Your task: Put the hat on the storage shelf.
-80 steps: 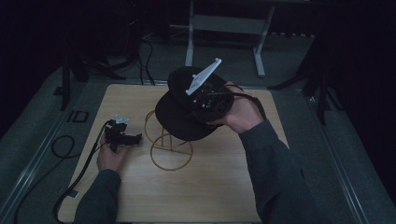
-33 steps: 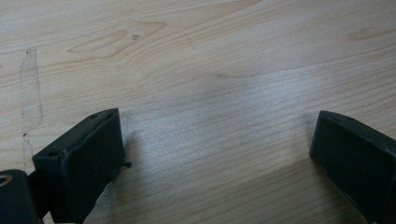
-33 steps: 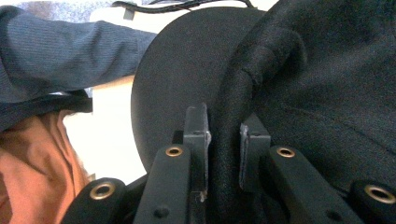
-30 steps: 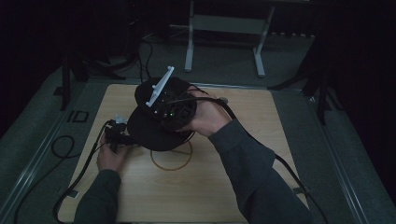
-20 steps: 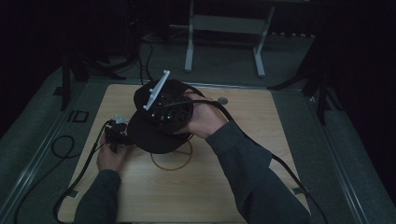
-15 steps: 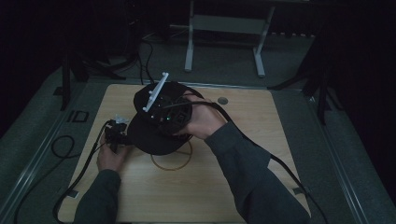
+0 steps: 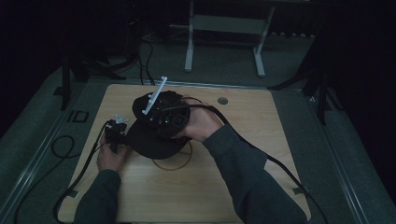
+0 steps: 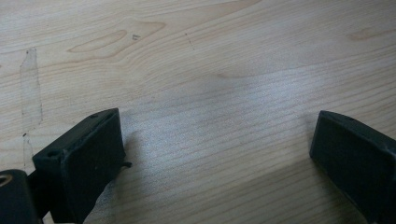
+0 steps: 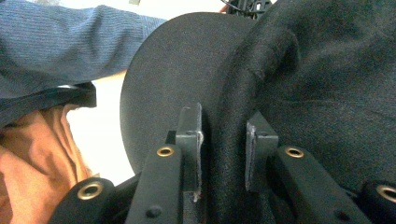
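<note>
A black cap (image 7: pixel 149 140) with a round brim hangs low over the middle-left of the wooden table (image 7: pixel 243 186). My right gripper (image 7: pixel 164 116) is shut on a fold of its fabric. In the right gripper view the two jaws pinch that fold of the cap (image 9: pixel 327 84) at the right gripper (image 9: pixel 224 149), and the brim curves off to the left. My left gripper (image 7: pixel 114 133) rests on the table at the left, just beside the brim. In its own view the left gripper (image 8: pixel 215 154) stands wide open over bare wood.
A thin gold wire ring (image 7: pixel 180 164), the base of a stand, lies on the table, partly hidden under the cap. A round hole (image 7: pixel 222 100) sits near the table's far edge. Cables trail off the left and right sides. Dark floor surrounds the table.
My right gripper has carried the cap left and down from the table's middle back, over the wire stand, until the brim is next to the left gripper. The left gripper stayed put.
</note>
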A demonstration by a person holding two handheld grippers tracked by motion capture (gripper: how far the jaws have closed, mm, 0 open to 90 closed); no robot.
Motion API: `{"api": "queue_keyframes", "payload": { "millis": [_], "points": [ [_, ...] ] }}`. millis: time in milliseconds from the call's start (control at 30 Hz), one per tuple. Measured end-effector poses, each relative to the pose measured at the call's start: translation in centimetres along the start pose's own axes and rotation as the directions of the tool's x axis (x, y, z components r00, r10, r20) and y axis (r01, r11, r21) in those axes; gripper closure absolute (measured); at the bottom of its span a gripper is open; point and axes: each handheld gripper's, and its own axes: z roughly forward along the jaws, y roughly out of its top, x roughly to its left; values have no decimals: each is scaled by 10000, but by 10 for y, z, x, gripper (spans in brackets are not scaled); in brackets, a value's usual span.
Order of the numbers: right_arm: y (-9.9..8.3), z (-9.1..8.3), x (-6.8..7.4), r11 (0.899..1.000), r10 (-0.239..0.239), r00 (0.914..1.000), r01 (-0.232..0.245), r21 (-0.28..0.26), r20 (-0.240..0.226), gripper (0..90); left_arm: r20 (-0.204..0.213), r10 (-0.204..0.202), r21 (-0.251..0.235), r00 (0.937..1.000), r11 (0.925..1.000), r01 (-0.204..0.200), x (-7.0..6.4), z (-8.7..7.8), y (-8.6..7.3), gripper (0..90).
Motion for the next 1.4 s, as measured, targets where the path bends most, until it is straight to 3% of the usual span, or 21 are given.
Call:
{"api": "queue_keyframes", "payload": {
  "millis": [167, 300, 900, 1400],
  "points": [
    [0, 2, 1, 10000, 31, 10000, -31, -7, -51, 688, 1, 2, 1, 10000, 10000, -2, 0, 0, 0, 25],
    [1, 0, 0, 9992, 98, 9996, -108, -377, -254, 680, 0, 17, 17, 10000, 10000, -17, 0, 0, 0, 25],
    [-6, -14, -7, 9968, 437, 9987, -417, -680, 275, 683, -8, -21, -28, 10000, 10000, 21, 0, 0, 0, 24],
    [-29, -28, -18, 9909, 1037, 9924, -973, -934, 666, 687, -4, -31, -29, 10000, 10000, 31, 0, 0, 0, 25]
  ]
}}
